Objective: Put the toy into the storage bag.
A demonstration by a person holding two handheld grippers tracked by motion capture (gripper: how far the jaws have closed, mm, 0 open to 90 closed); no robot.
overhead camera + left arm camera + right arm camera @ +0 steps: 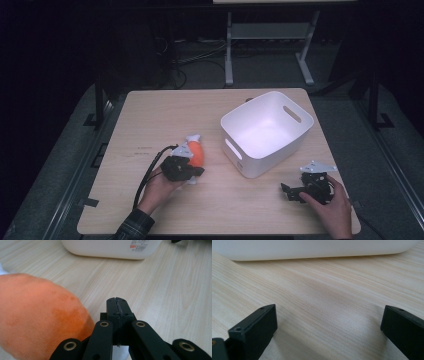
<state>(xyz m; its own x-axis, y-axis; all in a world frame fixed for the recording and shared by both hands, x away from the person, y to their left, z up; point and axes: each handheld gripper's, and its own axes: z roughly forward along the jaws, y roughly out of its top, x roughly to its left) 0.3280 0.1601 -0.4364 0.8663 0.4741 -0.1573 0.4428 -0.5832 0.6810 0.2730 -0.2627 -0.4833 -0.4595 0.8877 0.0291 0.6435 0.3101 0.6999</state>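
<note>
A person works two hand-held grippers at a light wooden table (pixel 150 115). The left gripper (pixel 192 172) sits against the near end of an orange-and-white soft toy (pixel 194 150), which lies left of centre, just left of a white plastic bin (pixel 267 131) with slotted handles. In the left gripper view its jaws are pressed together with the orange plush (pixel 37 315) bulging beside them; whether a fold of fabric is pinched between them cannot be told. The right gripper (pixel 290 191) rests on the near right of the table, jaws spread wide over bare wood, the bin's wall just beyond.

The step in hand looks like securing the toy for a lift into the bin. It would go best with a firm bite on the plush body rather than loose fabric, a clean rise over the near rim, and the right gripper ready to steady the bin.
</note>
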